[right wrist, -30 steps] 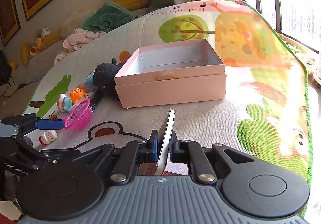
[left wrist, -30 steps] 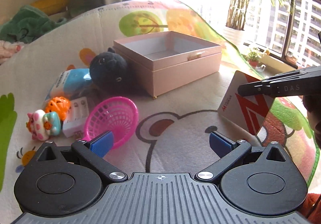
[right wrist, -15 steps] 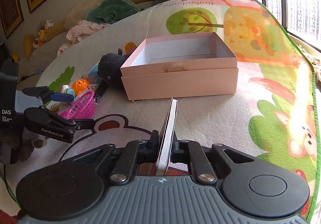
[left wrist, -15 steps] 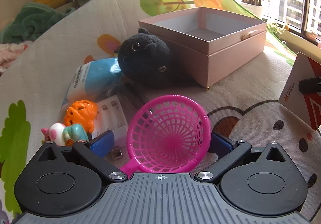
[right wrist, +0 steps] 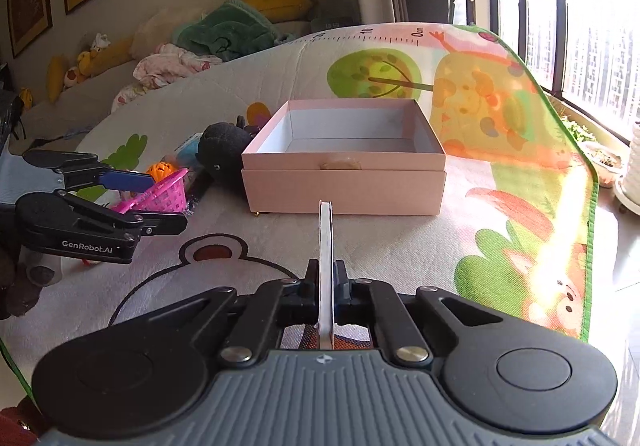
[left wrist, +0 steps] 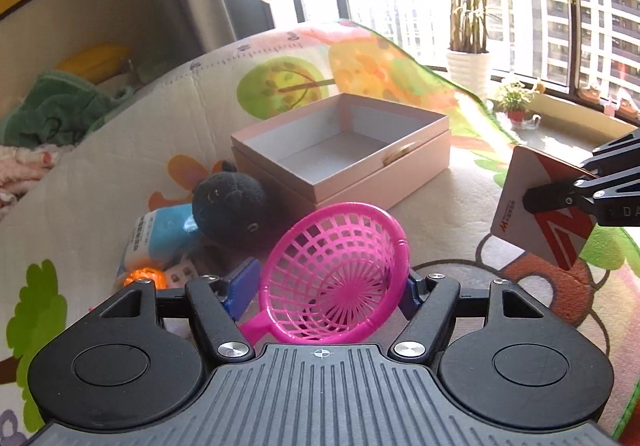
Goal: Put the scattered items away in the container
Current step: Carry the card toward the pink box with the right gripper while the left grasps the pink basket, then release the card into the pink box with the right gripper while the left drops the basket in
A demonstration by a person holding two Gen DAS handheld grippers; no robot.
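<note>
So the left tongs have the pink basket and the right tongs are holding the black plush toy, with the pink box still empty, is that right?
Not quite. The right tongs are clamped on a thin white and red card, seen edge-on in the right wrist view. The black plush toy lies on the mat beside the pink box. The left tongs do hold the pink basket, and the box is empty.

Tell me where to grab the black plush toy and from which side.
Pinch the black plush toy across its round body, coming from above. The pink box stands close against its far side and the blue packet crowds the other, so only the top looks free for the fingers.
</note>
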